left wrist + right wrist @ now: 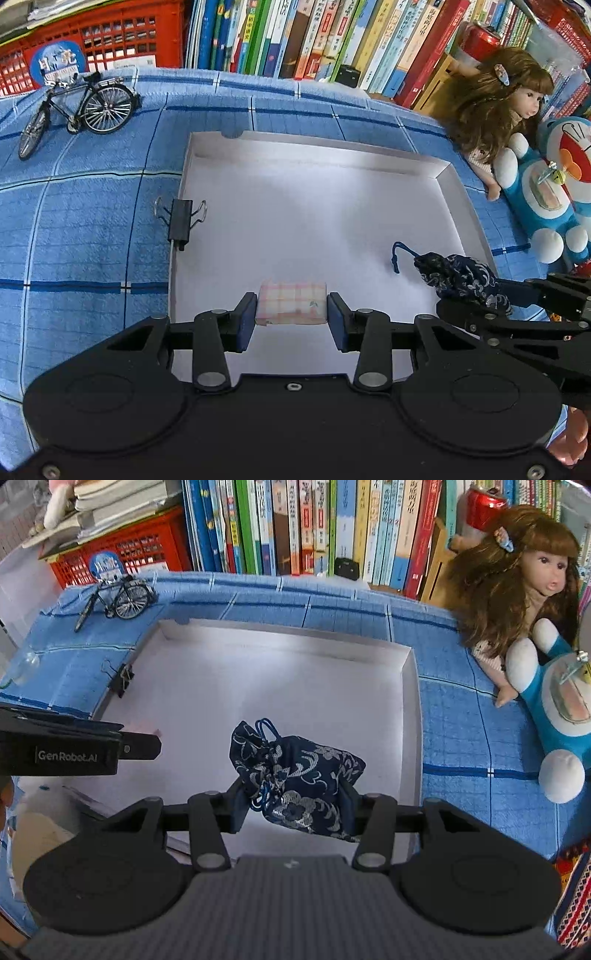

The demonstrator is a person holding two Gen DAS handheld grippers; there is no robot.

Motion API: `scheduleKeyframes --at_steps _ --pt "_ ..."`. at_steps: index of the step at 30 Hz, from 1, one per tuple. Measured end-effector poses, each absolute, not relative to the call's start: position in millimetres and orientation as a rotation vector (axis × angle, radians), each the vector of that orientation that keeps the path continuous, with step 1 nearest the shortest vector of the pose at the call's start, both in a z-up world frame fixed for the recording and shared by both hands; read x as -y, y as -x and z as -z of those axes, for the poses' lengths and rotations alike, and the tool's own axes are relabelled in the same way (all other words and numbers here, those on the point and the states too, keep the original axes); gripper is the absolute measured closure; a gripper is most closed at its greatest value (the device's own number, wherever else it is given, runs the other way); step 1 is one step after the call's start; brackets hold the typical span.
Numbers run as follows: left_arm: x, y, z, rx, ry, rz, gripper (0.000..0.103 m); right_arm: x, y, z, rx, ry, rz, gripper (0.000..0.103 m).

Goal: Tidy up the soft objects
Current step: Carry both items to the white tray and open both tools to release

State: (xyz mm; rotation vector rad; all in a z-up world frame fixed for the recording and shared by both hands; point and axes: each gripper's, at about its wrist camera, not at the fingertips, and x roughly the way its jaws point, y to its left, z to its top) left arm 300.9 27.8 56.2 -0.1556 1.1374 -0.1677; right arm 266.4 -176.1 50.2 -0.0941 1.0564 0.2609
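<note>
Left wrist: one checked cloth (291, 303), one pouch (458, 276).

one pouch (299, 779), one folded cloth (292, 303), two dolls (502, 110).

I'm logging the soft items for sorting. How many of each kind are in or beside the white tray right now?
Folded checked cloth, in left gripper: 1
Navy drawstring pouch, in right gripper: 1
Blue plush toy, beside white tray: 1
Doll: 1
Total: 4

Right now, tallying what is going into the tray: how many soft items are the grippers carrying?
2. A pink plaid folded cloth sits between the left gripper's pads, over the white tray. A navy floral drawstring pouch sits in the right gripper, over the tray's right half.
</note>
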Motion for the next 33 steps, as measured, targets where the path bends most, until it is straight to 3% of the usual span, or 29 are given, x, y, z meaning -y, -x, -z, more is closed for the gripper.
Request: scheduleKeyframes --at_steps 14,16,21,33 --pt "-30.2 -309.2 -41.7 -1.175 0.174 0.145 0.064 173.8 -280.4 -34.6 -1.11 0.114 -0.249 0.034" --pt "-29.3 -308.7 -42.1 -1.175 0.175 0.144 0.06 174.2 -279.9 -34.8 -1.105 0.108 -0.246 0.028" --pt "-29.5 -305.6 -48.6 -1.154 0.183 0.14 0.037 175.7 -275.3 -42.7 -1.075 0.098 -0.238 0.02" --pt "-25.5 -274.7 -83.9 -1.059 0.175 0.16 0.036 177.0 -242.7 -82.1 -0.943 0.086 -0.255 0.015"
